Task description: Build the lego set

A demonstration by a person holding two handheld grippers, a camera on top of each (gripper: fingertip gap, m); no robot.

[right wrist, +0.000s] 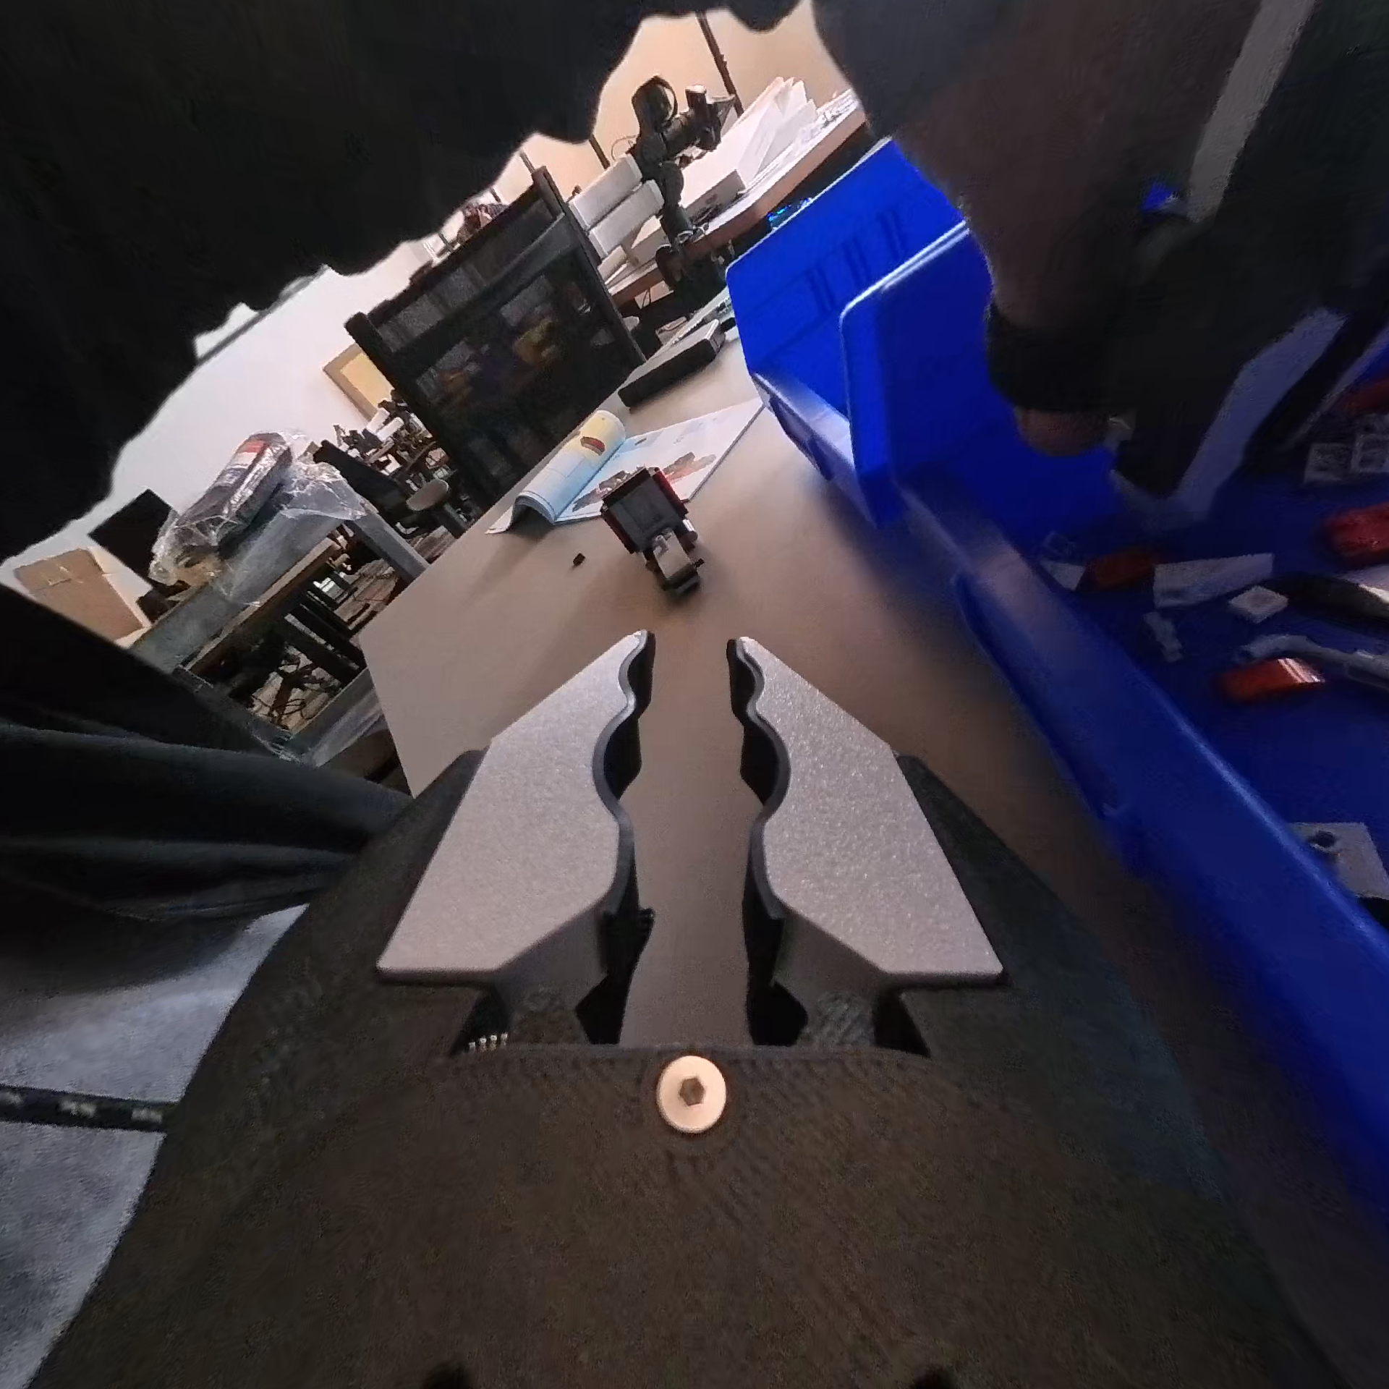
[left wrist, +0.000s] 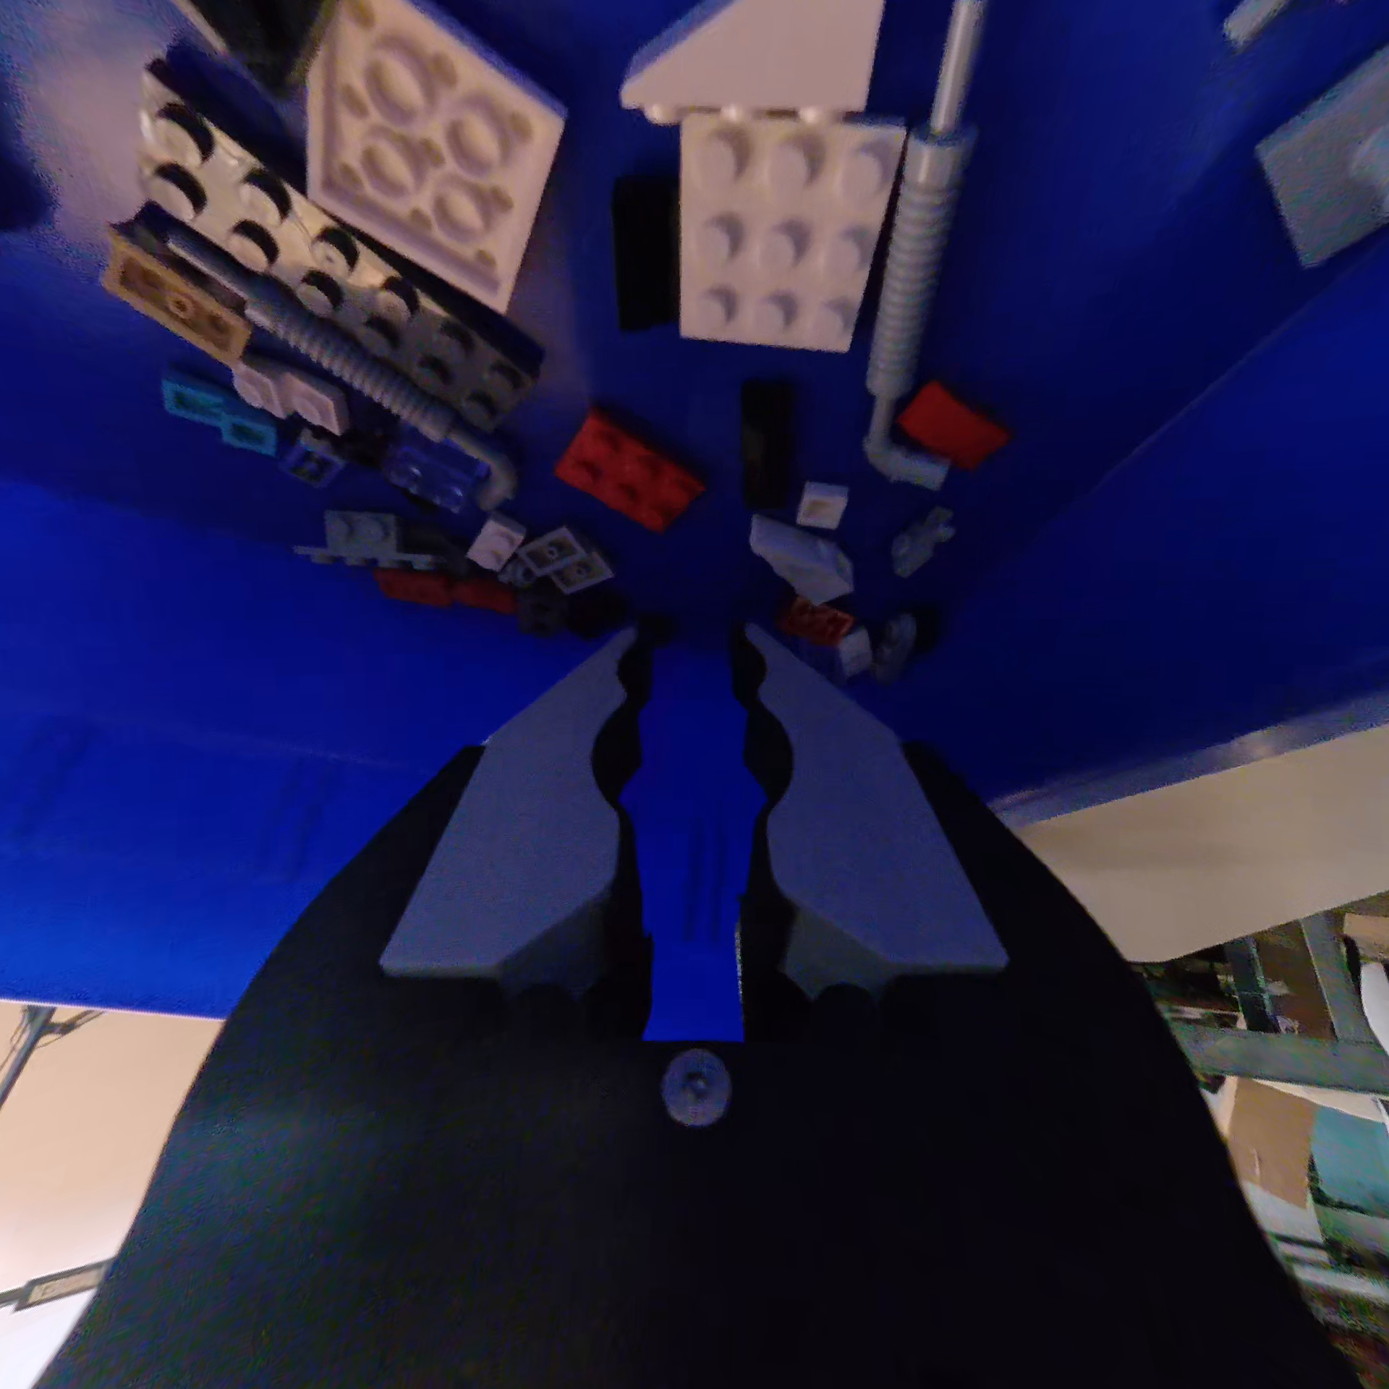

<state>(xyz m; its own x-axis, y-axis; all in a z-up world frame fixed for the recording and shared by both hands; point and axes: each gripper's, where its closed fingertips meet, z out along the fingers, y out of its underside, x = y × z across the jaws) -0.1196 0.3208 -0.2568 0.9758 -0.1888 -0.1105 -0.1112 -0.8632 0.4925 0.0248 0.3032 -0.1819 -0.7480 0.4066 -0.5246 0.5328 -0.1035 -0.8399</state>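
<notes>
My left gripper (left wrist: 690, 639) is open and empty, reaching down into a blue bin (left wrist: 225, 676) of loose Lego pieces. Just ahead of its tips lie a red plate (left wrist: 630, 472), a black bar (left wrist: 767, 443), a small white slope piece (left wrist: 800, 560) and small grey plates (left wrist: 564, 564). Farther in are a white 3x3 plate (left wrist: 782, 233), an upside-down white plate (left wrist: 432, 146) and grey ribbed hoses (left wrist: 913, 255). My right gripper (right wrist: 690, 646) is open and empty above the grey table (right wrist: 789, 714). A small red-and-black Lego build (right wrist: 652, 530) stands ahead of it.
An open instruction booklet (right wrist: 639, 466) lies behind the build, with a tiny black piece (right wrist: 579, 560) to its left. The blue bin (right wrist: 1127, 714) runs along the right of the table, with the other gripper and a gloved hand (right wrist: 1067, 361) above it. Shelves and clutter stand beyond. The left gripper's tips are roughly 15 centimeters from the right gripper's. From my left tips it is roughly 4 centimeters to the small white slope piece (left wrist: 800, 560); from my right, 12 centimeters. It is also in sight in the right wrist view (right wrist: 1224, 574).
</notes>
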